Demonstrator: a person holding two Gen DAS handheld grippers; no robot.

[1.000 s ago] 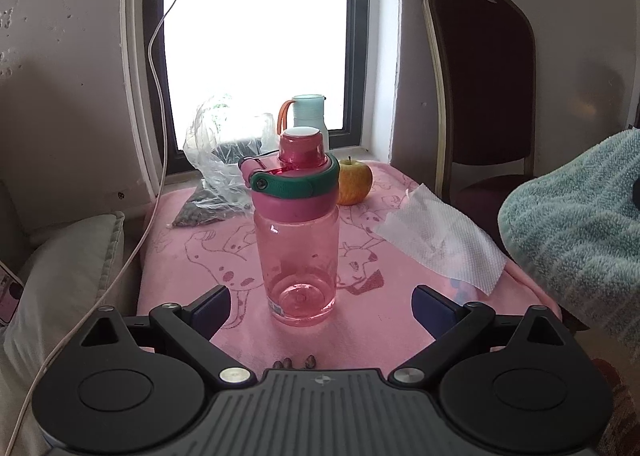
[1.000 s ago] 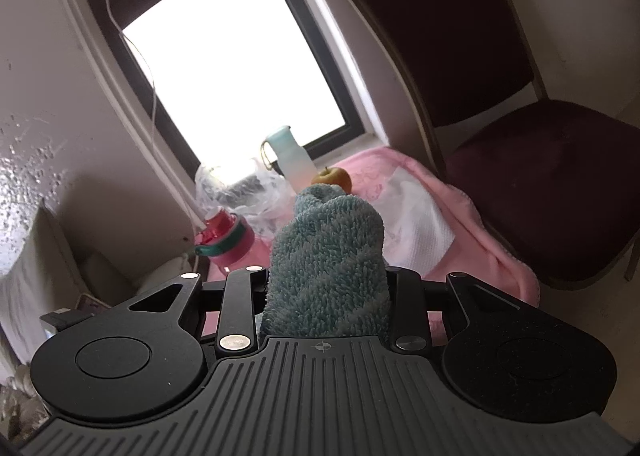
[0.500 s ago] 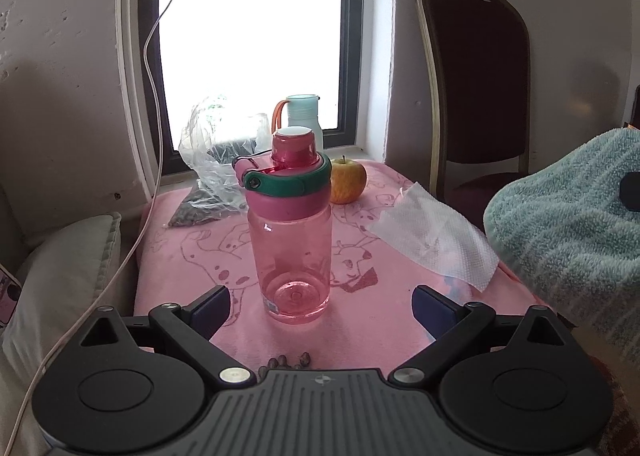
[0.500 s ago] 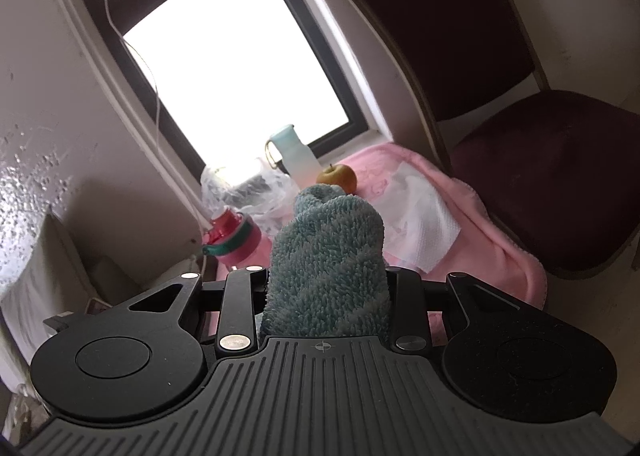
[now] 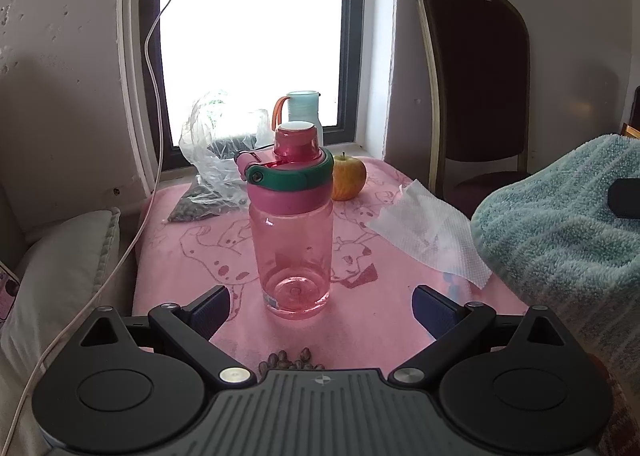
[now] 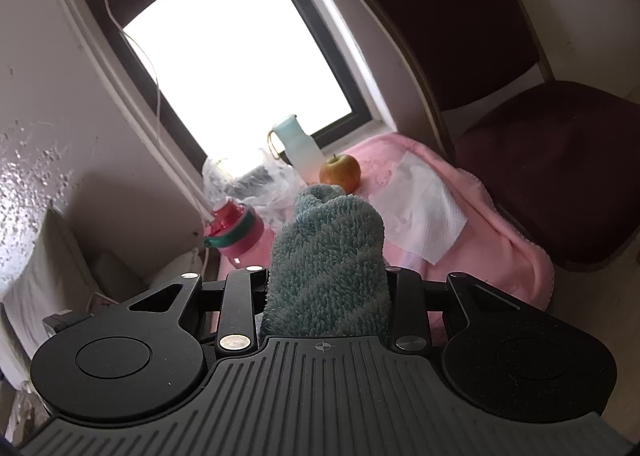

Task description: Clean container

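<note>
Pink bottle upright on the table (image 5: pixel 384 320) – long axis vertical, cap up.

The teal towel (image 6: pixel 328 260) is clenched in the right gripper (image 6: pixel 326 284); the bottle (image 5: pixel 294 232) stands near the table's front edge, untouched, just ahead of the left gripper (image 5: pixel 322 306) – jaws spread wide.

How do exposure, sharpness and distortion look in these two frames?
Left wrist: window blown out white, pink bottle sharp, chair bowed by fisheye. Right wrist: same blown window, towel sharp, scene tilted, wall glare at left.
</note>
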